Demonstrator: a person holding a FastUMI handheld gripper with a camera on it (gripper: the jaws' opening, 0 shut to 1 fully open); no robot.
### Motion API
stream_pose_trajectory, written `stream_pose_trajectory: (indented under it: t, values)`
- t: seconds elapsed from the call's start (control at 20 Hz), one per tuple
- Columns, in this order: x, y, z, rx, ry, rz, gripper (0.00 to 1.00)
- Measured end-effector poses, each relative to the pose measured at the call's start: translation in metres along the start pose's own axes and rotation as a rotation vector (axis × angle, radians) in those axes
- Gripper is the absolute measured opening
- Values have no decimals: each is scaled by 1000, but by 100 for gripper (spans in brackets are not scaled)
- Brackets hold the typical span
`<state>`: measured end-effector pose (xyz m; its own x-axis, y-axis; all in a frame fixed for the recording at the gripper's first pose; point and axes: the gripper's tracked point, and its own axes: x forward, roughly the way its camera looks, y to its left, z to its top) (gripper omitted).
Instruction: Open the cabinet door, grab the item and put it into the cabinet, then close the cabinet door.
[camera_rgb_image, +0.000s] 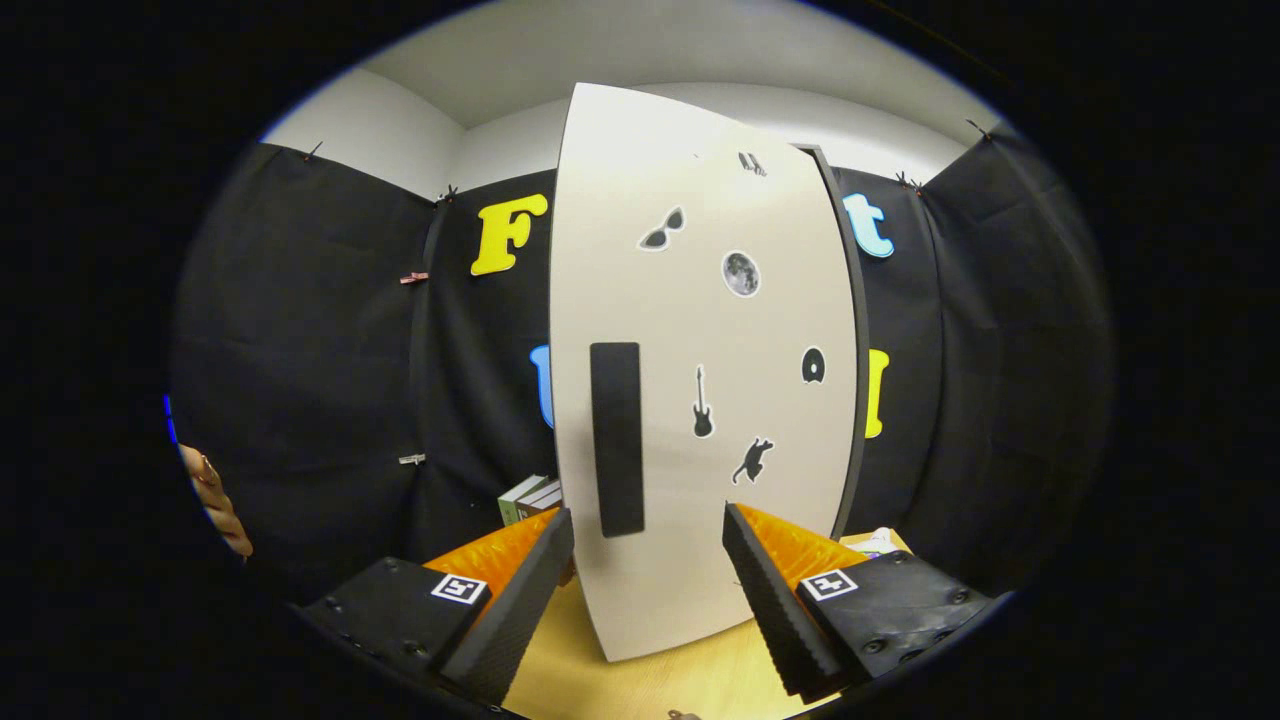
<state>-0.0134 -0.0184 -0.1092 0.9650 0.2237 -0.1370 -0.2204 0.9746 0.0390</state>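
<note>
A white cabinet door (700, 330) with small black stickers stands upright just ahead of my fingers, seemingly shut against the dark cabinet edge (850, 350) on its right. A black vertical handle (616, 438) runs down the door's left part. My gripper (648, 585) is open, its two ribbed black fingers (520, 600) spread wide with nothing between them. The handle's lower end hangs just above the gap, nearer the left finger. A book-like item (530, 497) lies on the table left of the cabinet, partly hidden behind the left finger.
The light wooden table (640, 680) spreads under the fingers. A person's hand (215, 505) shows far to the left. Some small pale items (880, 541) lie on the table to the right of the cabinet, behind the right finger.
</note>
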Motion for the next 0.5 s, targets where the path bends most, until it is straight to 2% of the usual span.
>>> stream_pose_trajectory:
  t: [0.2,0.5]
  values:
    - [-2,-28,7,-19,8,-82,98]
    - [-14,-36,12,-26,0,-74,98]
